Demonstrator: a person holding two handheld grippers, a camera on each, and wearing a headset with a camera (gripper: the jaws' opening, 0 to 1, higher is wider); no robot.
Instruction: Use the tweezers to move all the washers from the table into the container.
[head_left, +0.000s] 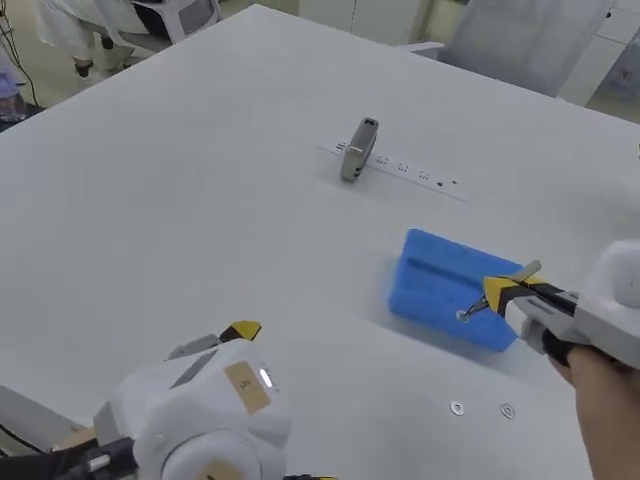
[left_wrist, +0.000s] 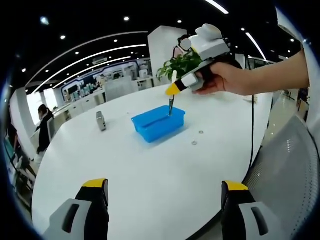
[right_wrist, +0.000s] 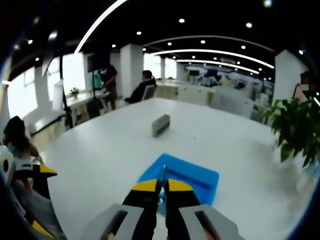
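Note:
The blue container (head_left: 452, 288) lies right of centre on the white table (head_left: 200, 200). My right gripper (head_left: 500, 292) is shut on the tweezers (head_left: 475, 308), whose tips hang over the container's near part. I cannot tell whether the tips hold a washer. Two washers (head_left: 457, 407) (head_left: 507, 411) lie on the table just in front of the container. In the right gripper view, the right gripper (right_wrist: 162, 186) points the tweezers (right_wrist: 164, 172) down at the container (right_wrist: 192, 177). My left gripper (left_wrist: 164, 192) is open and holds nothing, well away from the container (left_wrist: 159, 122).
A small grey block (head_left: 360, 148) stands on a flat white strip (head_left: 410, 172) at the table's middle back. Office chairs stand beyond the far edge. The left gripper (head_left: 270, 400) sits near the table's front left. A person's hand (left_wrist: 225, 80) grips the right gripper.

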